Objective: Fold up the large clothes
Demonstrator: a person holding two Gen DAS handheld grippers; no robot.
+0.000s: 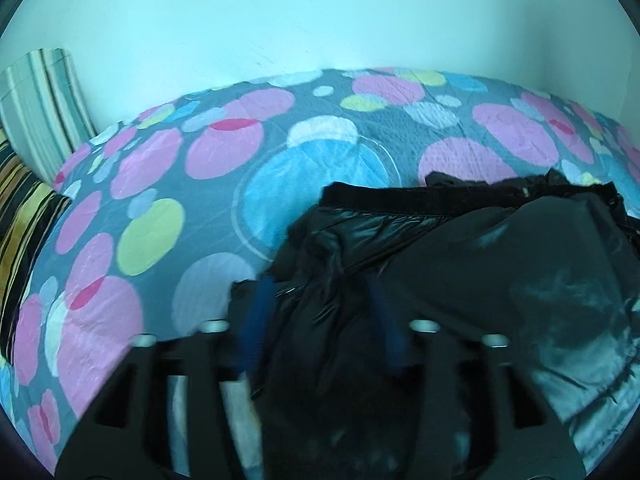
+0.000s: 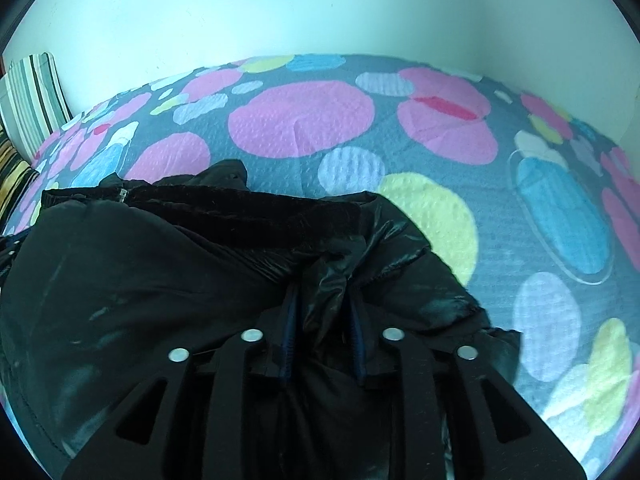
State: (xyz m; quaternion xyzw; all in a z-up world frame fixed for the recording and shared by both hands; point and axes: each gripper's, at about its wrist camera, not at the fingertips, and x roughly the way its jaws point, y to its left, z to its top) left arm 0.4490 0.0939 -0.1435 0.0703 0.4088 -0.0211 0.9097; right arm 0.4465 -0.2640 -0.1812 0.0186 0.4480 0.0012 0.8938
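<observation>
A shiny black padded jacket (image 1: 472, 256) lies bunched on the bed, with a dark velvety collar band along its far edge (image 1: 400, 200). In the left wrist view my left gripper (image 1: 320, 304) has jacket fabric filling the wide gap between its blue-padded fingers (image 1: 260, 312), which are blurred. In the right wrist view the same jacket (image 2: 140, 272) fills the lower left, and my right gripper (image 2: 322, 308) is shut on a pinched fold of its glossy fabric near the jacket's right edge.
The bed is covered by a grey bedspread with pink, blue and yellow circles (image 1: 168, 208) (image 2: 460, 208). A striped pillow (image 1: 44, 96) (image 2: 32, 88) leans on the pale wall at far left. The wall runs behind the bed.
</observation>
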